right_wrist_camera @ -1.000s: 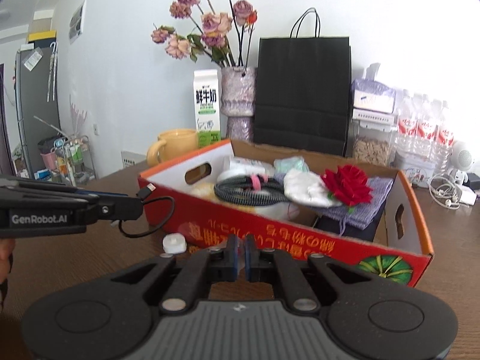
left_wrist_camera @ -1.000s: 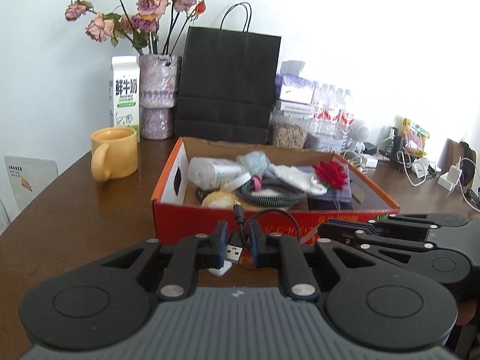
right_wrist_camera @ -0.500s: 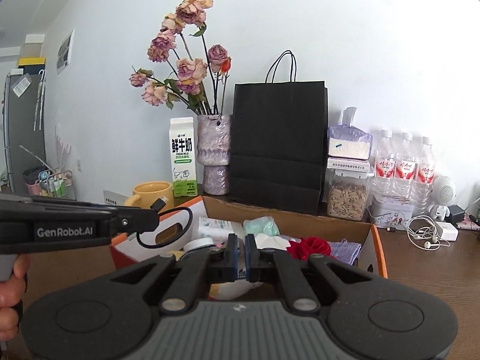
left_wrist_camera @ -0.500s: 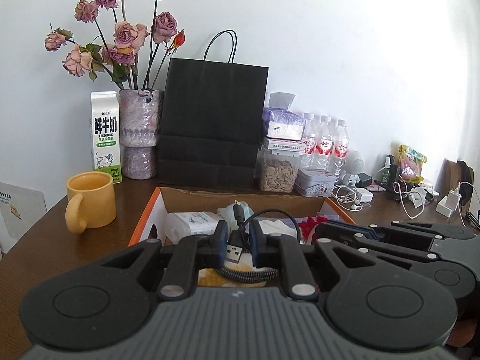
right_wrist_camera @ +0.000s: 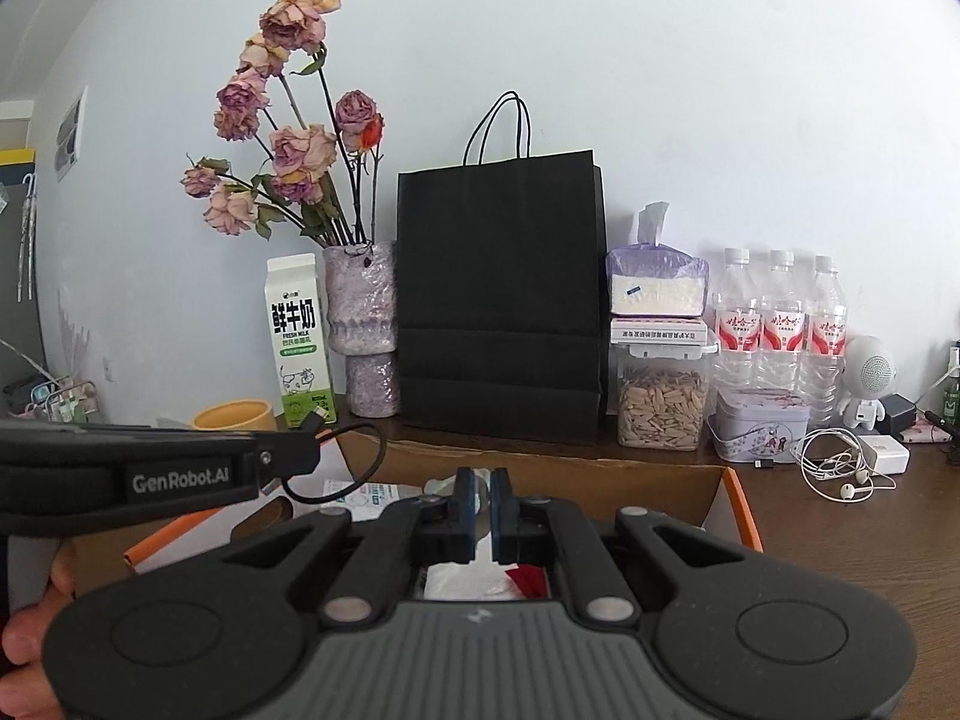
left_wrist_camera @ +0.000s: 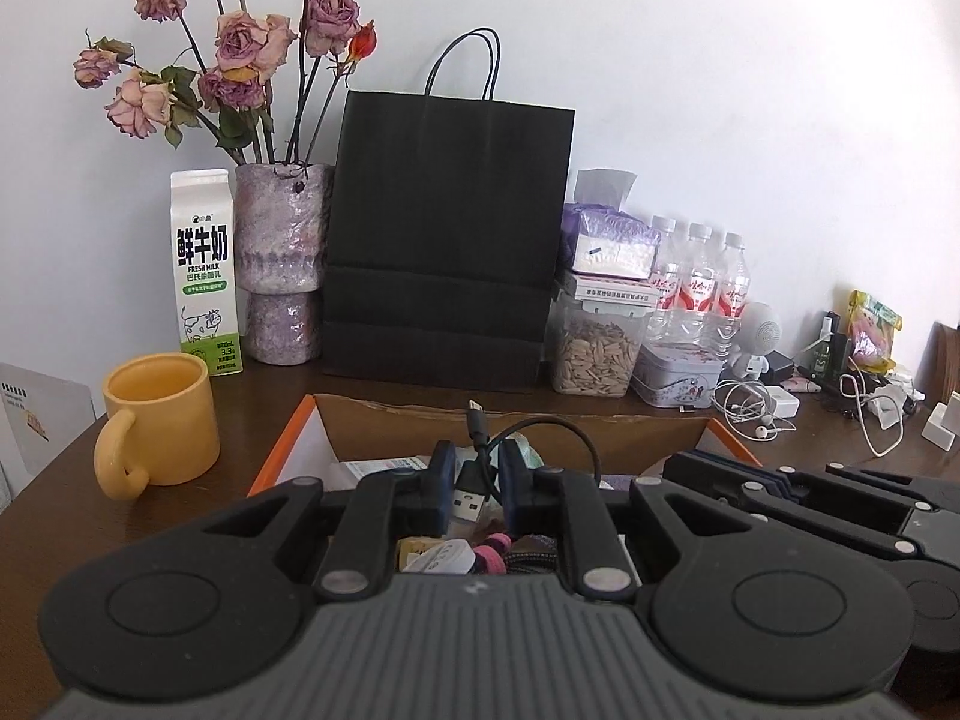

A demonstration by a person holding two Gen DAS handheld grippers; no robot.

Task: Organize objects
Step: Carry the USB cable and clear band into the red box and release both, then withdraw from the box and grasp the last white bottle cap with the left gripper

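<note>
Black USB cable (left_wrist_camera: 477, 468) pinched in your left gripper (left_wrist_camera: 471, 486), over orange cardboard box (left_wrist_camera: 516, 420). Your right gripper (right_wrist_camera: 482, 504) fingers together, empty, above same box.

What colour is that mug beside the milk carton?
Yellow. The mug shows best in the left wrist view, beside the milk carton.

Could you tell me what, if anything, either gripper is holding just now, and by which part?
The left gripper holds a short black USB cable, pinched at its USB-A plug end, the rest looping up over the box. The right gripper is shut on nothing.
</note>
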